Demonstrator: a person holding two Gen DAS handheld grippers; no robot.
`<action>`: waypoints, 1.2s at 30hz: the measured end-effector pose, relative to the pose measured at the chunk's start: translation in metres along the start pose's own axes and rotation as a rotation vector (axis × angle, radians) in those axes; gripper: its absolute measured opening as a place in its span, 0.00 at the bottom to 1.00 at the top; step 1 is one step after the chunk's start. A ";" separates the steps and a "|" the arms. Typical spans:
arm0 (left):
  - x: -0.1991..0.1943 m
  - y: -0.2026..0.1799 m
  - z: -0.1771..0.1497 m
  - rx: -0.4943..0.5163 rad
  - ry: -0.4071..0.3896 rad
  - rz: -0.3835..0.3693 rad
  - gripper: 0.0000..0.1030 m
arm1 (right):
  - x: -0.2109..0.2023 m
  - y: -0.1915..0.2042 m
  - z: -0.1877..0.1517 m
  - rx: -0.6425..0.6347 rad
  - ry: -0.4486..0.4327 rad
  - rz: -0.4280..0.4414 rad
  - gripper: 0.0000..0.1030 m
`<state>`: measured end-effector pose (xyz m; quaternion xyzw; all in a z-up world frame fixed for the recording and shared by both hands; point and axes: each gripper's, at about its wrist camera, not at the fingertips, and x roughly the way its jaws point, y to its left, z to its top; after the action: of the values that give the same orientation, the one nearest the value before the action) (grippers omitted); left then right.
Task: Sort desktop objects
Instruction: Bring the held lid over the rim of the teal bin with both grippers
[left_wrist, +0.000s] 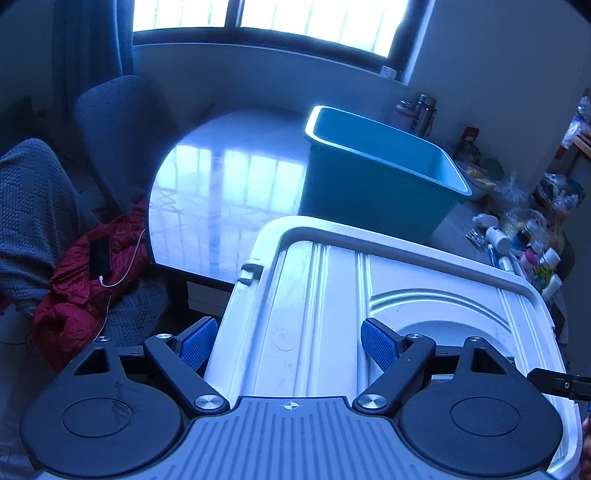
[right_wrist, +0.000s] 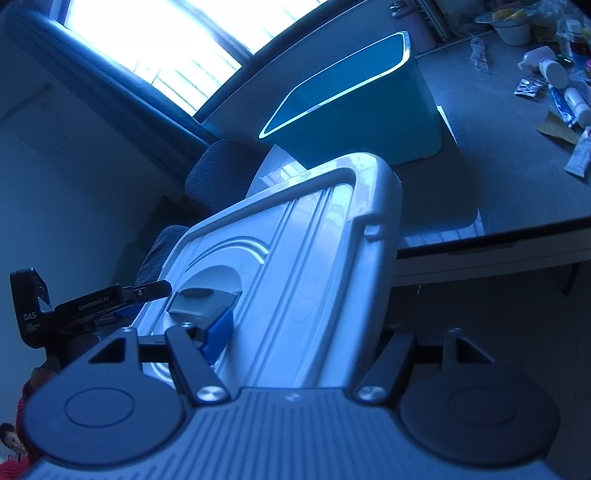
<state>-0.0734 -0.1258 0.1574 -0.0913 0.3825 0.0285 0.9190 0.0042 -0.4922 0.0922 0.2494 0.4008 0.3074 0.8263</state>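
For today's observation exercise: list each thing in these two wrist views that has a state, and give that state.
White bin lid: off the bin, held in the air by both grippers.
Teal bin: uncovered, upright on the table.
Left gripper: shut on the lid's edge.
Right gripper: shut on the lid's opposite edge.
Phone: plugged into a cable.

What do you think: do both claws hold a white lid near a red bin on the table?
The bin is teal, not red, as the left wrist view shows. Left claw and right claw do hold the white lid near it.
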 end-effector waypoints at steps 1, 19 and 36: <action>0.001 -0.002 0.002 -0.001 0.001 0.005 0.83 | 0.001 0.000 0.003 -0.003 0.002 0.003 0.67; 0.062 -0.012 0.079 0.036 0.008 -0.006 0.83 | 0.022 -0.014 0.063 0.034 -0.014 0.006 0.66; 0.100 -0.012 0.158 0.083 -0.002 -0.034 0.83 | 0.053 -0.003 0.116 0.039 -0.062 -0.011 0.66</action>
<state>0.1091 -0.1095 0.1972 -0.0594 0.3806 -0.0031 0.9228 0.1258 -0.4760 0.1276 0.2729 0.3823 0.2871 0.8348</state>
